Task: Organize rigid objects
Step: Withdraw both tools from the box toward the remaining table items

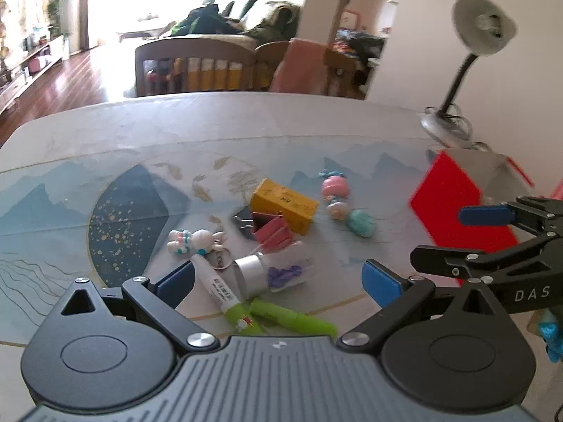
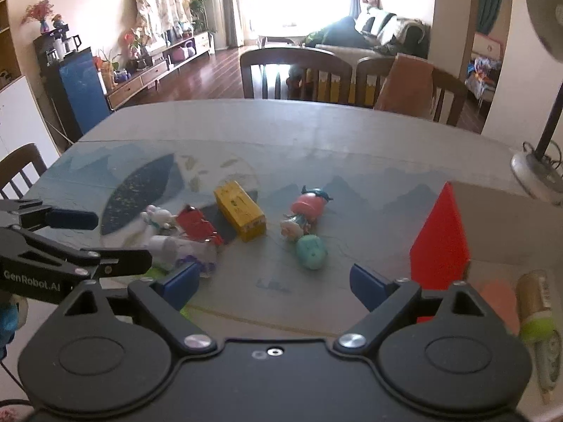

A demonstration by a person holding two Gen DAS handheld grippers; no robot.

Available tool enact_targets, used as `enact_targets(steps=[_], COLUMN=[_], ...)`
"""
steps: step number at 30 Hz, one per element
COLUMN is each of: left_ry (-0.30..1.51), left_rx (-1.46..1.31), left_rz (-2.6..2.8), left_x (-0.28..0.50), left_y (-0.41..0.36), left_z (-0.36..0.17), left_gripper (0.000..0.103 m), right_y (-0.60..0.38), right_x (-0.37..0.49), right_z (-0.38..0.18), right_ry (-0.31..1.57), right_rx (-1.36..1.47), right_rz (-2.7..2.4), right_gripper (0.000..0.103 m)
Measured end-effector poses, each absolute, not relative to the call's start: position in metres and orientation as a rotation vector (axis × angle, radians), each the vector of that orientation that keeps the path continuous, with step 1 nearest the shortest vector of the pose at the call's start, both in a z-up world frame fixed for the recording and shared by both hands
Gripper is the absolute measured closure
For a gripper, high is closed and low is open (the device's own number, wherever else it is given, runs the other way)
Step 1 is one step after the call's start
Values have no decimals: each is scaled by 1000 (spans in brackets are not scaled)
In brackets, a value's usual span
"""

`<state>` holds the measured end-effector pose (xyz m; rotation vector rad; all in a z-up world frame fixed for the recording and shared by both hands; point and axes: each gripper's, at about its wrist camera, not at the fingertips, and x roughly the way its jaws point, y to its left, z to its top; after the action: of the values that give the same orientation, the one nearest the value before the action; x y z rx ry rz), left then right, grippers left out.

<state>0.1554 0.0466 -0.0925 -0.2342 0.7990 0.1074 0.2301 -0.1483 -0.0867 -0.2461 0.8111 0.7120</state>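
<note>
Left hand-held gripper [image 1: 278, 281]: jaws spread wide, nothing gripped, blue pads clear of everything; it hovers over the near end of the clutter on the worktop [image 1: 316, 123], with a white-capped green marker [image 1: 228, 299] and a second green pen [image 1: 292, 316] lying between and under the pads, not touching that I can tell. Right hand-held gripper [image 2: 274, 281]: also wide open and empty, only bare worktop between its pads, a teal egg-shaped toy [image 2: 311, 251] just ahead of them. Pile sits mid-worktop: yellow box [image 1: 285, 205], red binder clip [image 1: 272, 230] against its near side, white bunny keychain [image 1: 193, 241] to the left, clear capsule with a silver cap [image 1: 271, 270] and purple bits inside, pink doll figure [image 1: 336, 190] to the right of the box and just beyond the teal toy. Red box [image 1: 457, 204] stands at the right end, well apart from the pile. Left view only: both green pens in full, the keychain ring, the desk lamp [image 1: 482, 24] head. Right view only: a gold-and-green tube [image 2: 536, 306] lying beside the red box at the right edge, and a chair at the left end of the worktop. Each camera catches the other gripper at its frame edge, jaws apart. Motion blur on both views, small print unreadable.
</note>
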Motion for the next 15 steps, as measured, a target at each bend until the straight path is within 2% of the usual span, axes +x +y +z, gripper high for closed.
enact_targets(steps=[4, 15], left_ry=[809, 829], left_rx=[-248, -320], left_rz=[134, 228], left_x=[168, 193], left_y=[48, 54], left_z=[-107, -134], left_gripper=[1, 1], right_y=[-144, -135], right_x=[246, 280], right_z=[-102, -148], right_ry=[817, 844], right_rx=[-252, -256], right_rz=[721, 662], right_gripper=[12, 36])
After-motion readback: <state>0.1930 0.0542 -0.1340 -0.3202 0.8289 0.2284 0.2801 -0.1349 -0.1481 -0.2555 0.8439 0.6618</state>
